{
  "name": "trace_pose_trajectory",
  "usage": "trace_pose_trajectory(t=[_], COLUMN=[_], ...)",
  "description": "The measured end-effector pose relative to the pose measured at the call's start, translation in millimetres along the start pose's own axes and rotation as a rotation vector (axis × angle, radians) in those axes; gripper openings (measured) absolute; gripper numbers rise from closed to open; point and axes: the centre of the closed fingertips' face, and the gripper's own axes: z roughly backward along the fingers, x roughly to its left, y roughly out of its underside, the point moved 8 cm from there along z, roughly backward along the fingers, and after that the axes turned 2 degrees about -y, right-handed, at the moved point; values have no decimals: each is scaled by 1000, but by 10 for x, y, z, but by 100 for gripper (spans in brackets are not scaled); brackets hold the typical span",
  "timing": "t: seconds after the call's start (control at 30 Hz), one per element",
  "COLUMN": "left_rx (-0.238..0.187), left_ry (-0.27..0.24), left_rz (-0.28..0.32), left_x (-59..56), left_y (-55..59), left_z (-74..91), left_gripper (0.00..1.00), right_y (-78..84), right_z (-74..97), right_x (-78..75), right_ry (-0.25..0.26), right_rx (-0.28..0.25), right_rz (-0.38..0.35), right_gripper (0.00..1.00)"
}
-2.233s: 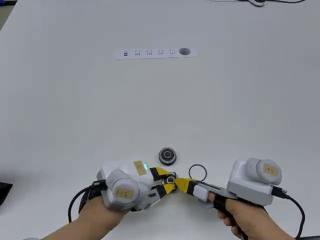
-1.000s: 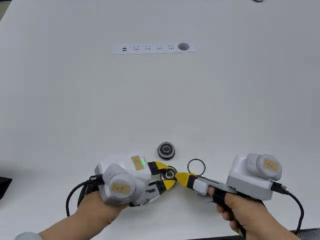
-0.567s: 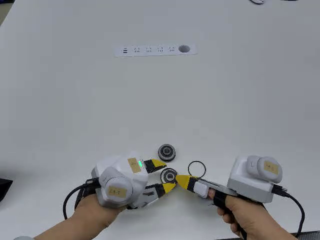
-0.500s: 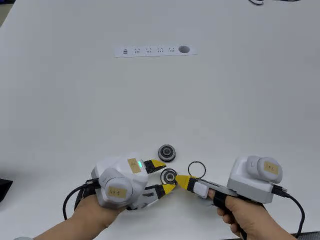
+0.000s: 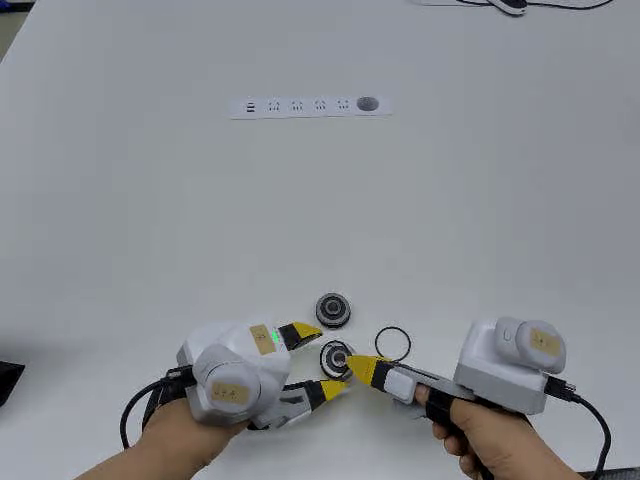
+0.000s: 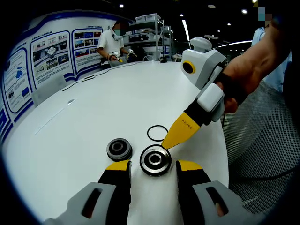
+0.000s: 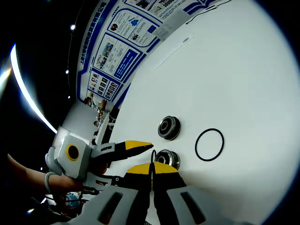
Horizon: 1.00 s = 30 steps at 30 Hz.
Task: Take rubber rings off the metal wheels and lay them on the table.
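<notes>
White rounded plastic left gripper (image 5: 331,356): yellow pointed jaws with black bands behind, tan paper stickers (image 5: 262,338) on the shell, small green light (image 5: 275,336). White boxy right gripper (image 5: 357,366): same yellow-and-black jaws, small print on the yellow, tan sticker on top. Grey slotted jaw mounts (image 6: 101,206) at the base. Black cable (image 5: 138,412) off each rear.
</notes>
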Motion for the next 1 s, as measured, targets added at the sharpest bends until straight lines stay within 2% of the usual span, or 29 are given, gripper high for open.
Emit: trace_pose_trajectory(t=[0.47, 1.0], left_rx=[7, 7], left_ry=[-10, -8], left_rz=[8, 14], left_x=[2, -7], left_y=[32, 33], left_z=[20, 17], left_gripper=[42, 41], right_y=[-87, -189], right_z=[112, 270], right_x=[92, -91], right_ry=[-27, 25], right_rx=[-43, -97], right_rz=[-6, -22], right_gripper=[2, 2])
